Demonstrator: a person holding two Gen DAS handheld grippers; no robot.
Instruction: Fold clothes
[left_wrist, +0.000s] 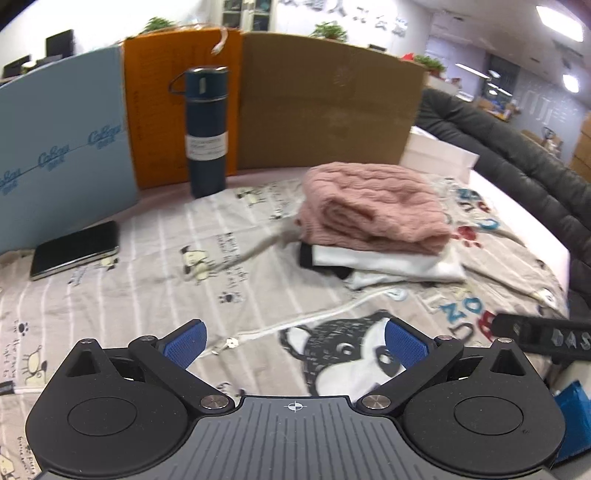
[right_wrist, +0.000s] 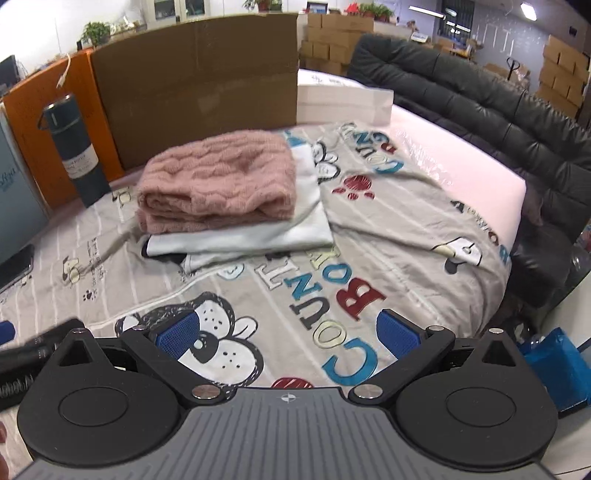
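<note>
Both grippers hang wide apart, holding nothing: the left gripper (left_wrist: 293, 345) and right gripper (right_wrist: 288, 332) over a cartoon-print bedsheet (right_wrist: 388, 236). Further back, mid-bed, a folded pink sweater (right_wrist: 221, 184) lies atop a folded white garment (right_wrist: 258, 232) partly hidden beneath it. Only the left view shows the whole phone (left_wrist: 75, 249); a dark flask (left_wrist: 205, 131) stands behind.

The folded white garment (right_wrist: 255, 232) lies mostly hidden under the pink knitted sweater (right_wrist: 221, 181), and a dark piece (left_wrist: 306, 254) beneath it shows only an edge, too little to name. The flask's label (left_wrist: 205, 147) is too blurred to read. A blue object (right_wrist: 554, 369) is cut off by the right edge.
</note>
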